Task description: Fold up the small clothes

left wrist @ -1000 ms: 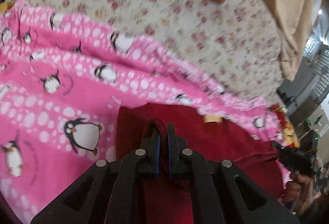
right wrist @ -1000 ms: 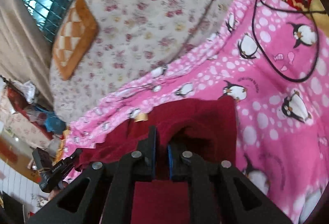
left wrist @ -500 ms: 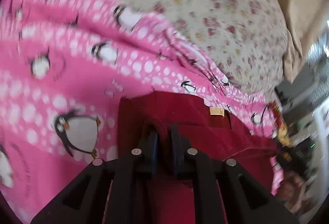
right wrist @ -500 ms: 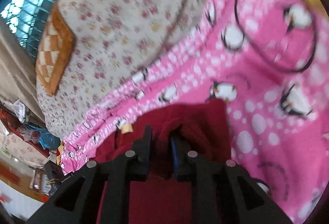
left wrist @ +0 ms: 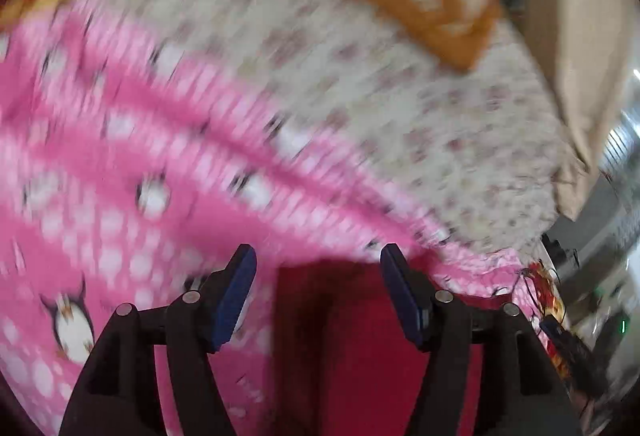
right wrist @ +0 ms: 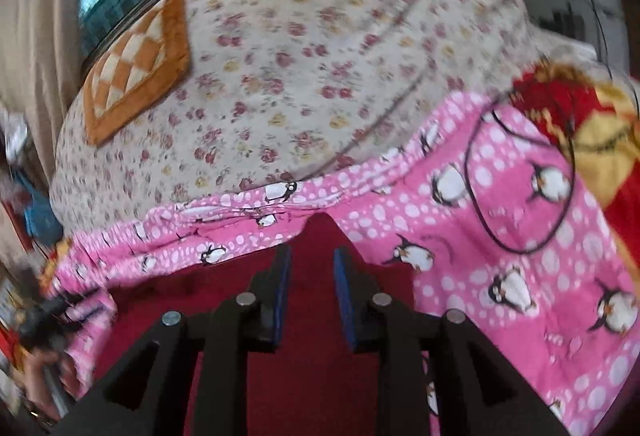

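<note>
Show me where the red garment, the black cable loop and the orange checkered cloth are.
red garment point(right wrist: 316, 376): right wrist view, its flat middle below the fingers.
black cable loop point(right wrist: 480, 215): right wrist view, its left curve.
orange checkered cloth point(right wrist: 136, 63): right wrist view, its checkered centre.

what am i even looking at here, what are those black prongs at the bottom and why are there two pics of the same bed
There is no robot. A person holds a two-finger gripper in each hand, and each gripper carries a fisheye camera that looks out along its own fingers. So one picture is the view from the left gripper and the other from the right gripper; the black prongs with blue pads are those fingers.

On the bed lies a pink penguin-print blanket over a floral sheet, with an orange checked cushion further back and a thin black cable looped on the blanket. The dark red garment being folded lies on the blanket below both grippers. Both grippers are open, the left one wider, and neither holds anything.
</note>
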### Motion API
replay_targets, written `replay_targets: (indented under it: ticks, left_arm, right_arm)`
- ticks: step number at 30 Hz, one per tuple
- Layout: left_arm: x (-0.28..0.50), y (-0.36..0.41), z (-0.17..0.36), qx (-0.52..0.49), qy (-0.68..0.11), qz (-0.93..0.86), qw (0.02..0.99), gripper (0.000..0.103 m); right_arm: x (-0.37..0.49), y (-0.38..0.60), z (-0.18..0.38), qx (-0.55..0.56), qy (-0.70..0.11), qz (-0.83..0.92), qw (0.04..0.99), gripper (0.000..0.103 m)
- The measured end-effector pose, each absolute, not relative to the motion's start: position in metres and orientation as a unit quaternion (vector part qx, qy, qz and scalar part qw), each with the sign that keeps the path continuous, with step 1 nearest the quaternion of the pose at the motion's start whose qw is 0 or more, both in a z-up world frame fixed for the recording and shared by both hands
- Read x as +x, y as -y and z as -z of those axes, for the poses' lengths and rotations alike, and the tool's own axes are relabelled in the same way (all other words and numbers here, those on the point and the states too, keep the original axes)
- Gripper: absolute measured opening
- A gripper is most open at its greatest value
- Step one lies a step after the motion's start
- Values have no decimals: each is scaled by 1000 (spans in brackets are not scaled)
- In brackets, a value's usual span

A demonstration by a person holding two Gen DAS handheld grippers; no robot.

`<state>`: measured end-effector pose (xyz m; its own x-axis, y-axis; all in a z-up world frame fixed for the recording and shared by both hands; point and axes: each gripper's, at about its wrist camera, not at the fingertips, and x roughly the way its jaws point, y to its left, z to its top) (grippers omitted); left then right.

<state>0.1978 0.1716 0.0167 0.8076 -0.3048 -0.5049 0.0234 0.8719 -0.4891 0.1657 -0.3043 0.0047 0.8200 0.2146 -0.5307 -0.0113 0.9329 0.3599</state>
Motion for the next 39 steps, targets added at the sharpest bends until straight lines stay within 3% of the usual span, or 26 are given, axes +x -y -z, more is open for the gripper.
replay_targets:
  ticks: [3, 8, 11, 13, 15, 20, 23, 25, 27, 28, 30, 32, 34, 39]
  left_arm:
    - [192, -127, -32, -164, -282, 143, 934, 41]
    - [232, -41, -11, -80, -366, 198, 906, 41]
    - [254, -34, 17, -32, -397, 134, 907, 39]
    - [266, -55, 44, -56, -441, 83, 892, 30]
    - [268, -71, 51, -106, -452, 93, 881, 30]
    - [261, -68, 48, -88, -450, 92, 884, 30]
    - [247, -79, 39, -123, -438, 85, 886, 29]
    - [234, -84, 32, -135, -427, 80, 891, 29]
    - [223, -87, 32, -120, -418, 61, 898, 30]
    - [224, -87, 38, -116, -427, 49, 895, 30]
    - [227, -90, 48, -128, -427, 51, 894, 31]
    - [230, -87, 48, -125, -425, 56, 895, 39]
    - [231, -80, 47, -109, -425, 65, 896, 49]
    - [229, -82, 40, -115, -418, 81, 898, 49]
  right_arm:
    - [177, 291, -3, 162, -300, -61, 938, 24]
    - [216, 261, 12, 100, -358, -57, 927, 26]
    - [238, 262, 35, 82, -407, -33, 909, 26]
    - [253, 279, 60, 118, -452, -20, 884, 26]
    - [261, 291, 78, 163, -478, -39, 862, 27]
    - [255, 289, 71, 158, -473, -36, 866, 28]
    - [239, 270, 42, 116, -427, -23, 897, 28]
    - [223, 240, 20, 69, -382, -52, 920, 37]
    - [208, 210, 12, 24, -366, -72, 927, 69]
    - [201, 192, 15, 3, -368, -89, 925, 74]
    - [197, 163, 34, -35, -405, -129, 905, 74]
    - [201, 145, 68, -73, -471, -130, 870, 74]
    - [198, 150, 69, -57, -450, -126, 882, 79]
    - [198, 164, 59, -20, -458, -131, 879, 77]
